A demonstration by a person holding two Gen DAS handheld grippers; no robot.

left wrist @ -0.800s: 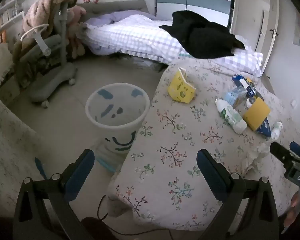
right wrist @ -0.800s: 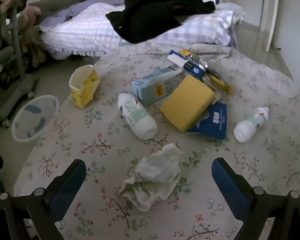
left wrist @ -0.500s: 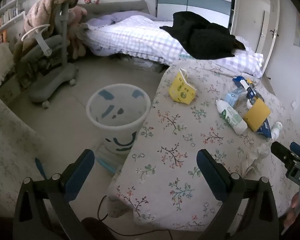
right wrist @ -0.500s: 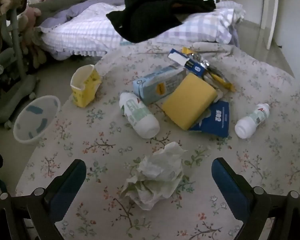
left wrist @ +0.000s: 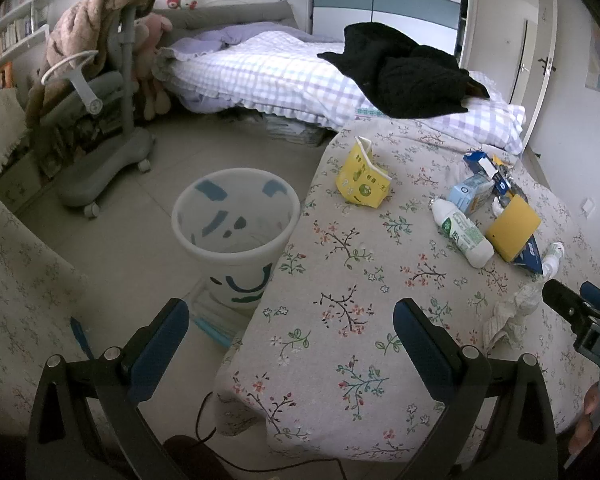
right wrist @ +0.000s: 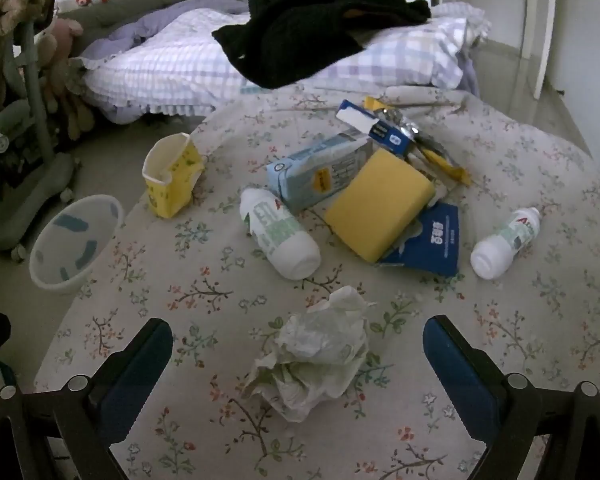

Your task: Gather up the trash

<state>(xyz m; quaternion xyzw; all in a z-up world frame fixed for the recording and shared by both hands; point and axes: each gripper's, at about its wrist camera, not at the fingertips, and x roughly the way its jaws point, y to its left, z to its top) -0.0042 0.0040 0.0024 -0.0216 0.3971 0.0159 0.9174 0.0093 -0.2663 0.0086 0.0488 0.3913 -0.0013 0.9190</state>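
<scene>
A crumpled white tissue (right wrist: 314, 354) lies on the floral-clothed table (right wrist: 204, 304), between the wide-open fingers of my right gripper (right wrist: 298, 340), untouched. Beyond it lie a large white bottle (right wrist: 278, 234), a yellow sponge (right wrist: 376, 204), a pale blue carton (right wrist: 320, 172), a dark blue packet (right wrist: 432, 242), a small white bottle (right wrist: 506, 242) and a torn yellow carton (right wrist: 172, 174). My left gripper (left wrist: 290, 320) hangs open over the table's near left edge, beside the white trash bin (left wrist: 236, 232) on the floor. The tissue (left wrist: 512, 314) and yellow carton (left wrist: 362, 180) also show there.
A bed (left wrist: 284, 76) with a checked cover and a black garment (left wrist: 404, 72) stands behind the table. A grey chair (left wrist: 100, 120) draped with a blanket is at the left. The right gripper's body (left wrist: 580, 316) reaches in at the left wrist view's right edge.
Both views have drifted slightly: the objects on the table sit a little farther from the grippers than before. Both grippers stay open and hold nothing.
</scene>
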